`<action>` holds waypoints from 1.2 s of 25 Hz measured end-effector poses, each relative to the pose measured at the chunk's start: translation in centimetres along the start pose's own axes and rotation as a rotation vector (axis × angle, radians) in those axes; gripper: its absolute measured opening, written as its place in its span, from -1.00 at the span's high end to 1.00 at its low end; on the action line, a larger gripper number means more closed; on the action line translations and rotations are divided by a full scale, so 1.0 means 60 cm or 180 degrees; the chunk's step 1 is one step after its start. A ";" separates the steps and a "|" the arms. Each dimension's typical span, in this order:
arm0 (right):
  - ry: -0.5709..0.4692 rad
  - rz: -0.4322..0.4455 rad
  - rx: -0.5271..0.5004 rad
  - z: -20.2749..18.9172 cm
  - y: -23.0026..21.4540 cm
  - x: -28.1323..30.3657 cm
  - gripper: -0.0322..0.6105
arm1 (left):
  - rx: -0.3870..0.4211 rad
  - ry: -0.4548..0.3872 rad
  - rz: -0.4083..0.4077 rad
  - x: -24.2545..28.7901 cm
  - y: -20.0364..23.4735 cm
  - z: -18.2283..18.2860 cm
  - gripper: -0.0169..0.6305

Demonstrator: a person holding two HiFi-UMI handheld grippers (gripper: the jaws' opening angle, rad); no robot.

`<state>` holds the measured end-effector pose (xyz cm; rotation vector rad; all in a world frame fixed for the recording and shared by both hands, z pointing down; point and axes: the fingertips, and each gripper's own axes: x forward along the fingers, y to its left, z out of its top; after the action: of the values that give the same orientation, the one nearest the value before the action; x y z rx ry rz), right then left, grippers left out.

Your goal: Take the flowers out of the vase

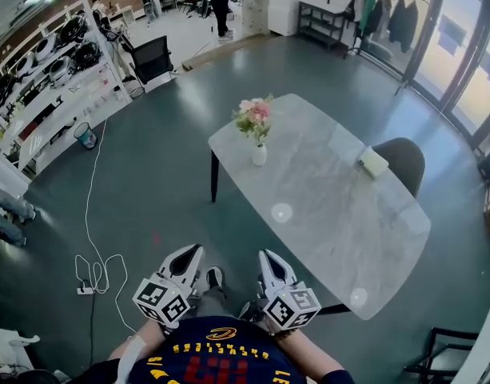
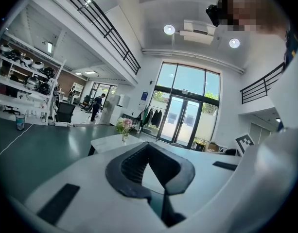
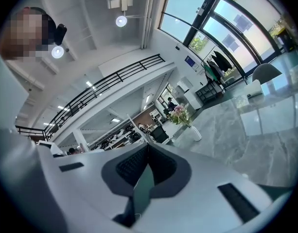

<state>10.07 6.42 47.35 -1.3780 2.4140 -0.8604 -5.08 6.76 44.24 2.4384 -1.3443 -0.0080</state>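
The left tool (image 1: 192, 252) and the right tool (image 1: 268, 256) each have their jaws pressed together on nothing. The flowers (image 1: 254, 117) stand in the vase (image 1: 260, 155) on the desk (image 1: 340, 214), well ahead of both tools.

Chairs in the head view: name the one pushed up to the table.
The dark round-backed chair at the right edge of the table. The black office chair stands off by the shelves; the black-framed one sits apart too.

The head camera is looking steeply down from well short of the near edge of the worktop (image 1: 332, 214). Both gripper cameras are facing forward along their fingers (image 2: 127, 166), sharing the distant flowers (image 2: 123, 125) and worktop.
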 end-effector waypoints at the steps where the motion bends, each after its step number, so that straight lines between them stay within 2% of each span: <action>1: 0.0002 -0.0019 0.0000 0.002 -0.008 0.006 0.88 | -0.0009 0.0016 -0.0013 0.011 0.003 -0.002 0.94; 10: -0.0202 -0.0354 -0.0079 0.061 -0.075 0.067 0.88 | 0.0002 0.0045 -0.0339 0.136 0.038 0.023 0.94; 15: -0.0257 -0.0497 -0.0079 0.096 -0.112 0.136 0.88 | 0.0033 0.0076 -0.0602 0.228 0.067 0.057 0.94; 18: -0.0292 -0.0556 -0.0133 0.111 -0.115 0.183 0.88 | -0.0022 0.0146 -0.0705 0.272 0.104 0.067 0.94; 22: -0.0292 -0.0677 -0.0153 0.128 -0.124 0.246 0.88 | -0.0009 0.0075 -0.0819 0.320 0.148 0.104 0.94; 26: -0.0274 -0.0765 -0.0135 0.133 -0.127 0.316 0.88 | -0.0030 -0.0012 -0.0830 0.352 0.212 0.144 0.94; 30: -0.0220 -0.0796 -0.0142 0.121 -0.124 0.372 0.88 | -0.0117 -0.0016 -0.0822 0.374 0.273 0.152 0.94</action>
<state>6.86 -17.96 47.86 -1.7240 2.2543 -0.8032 -7.76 -22.38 44.47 2.5637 -1.0129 -0.1027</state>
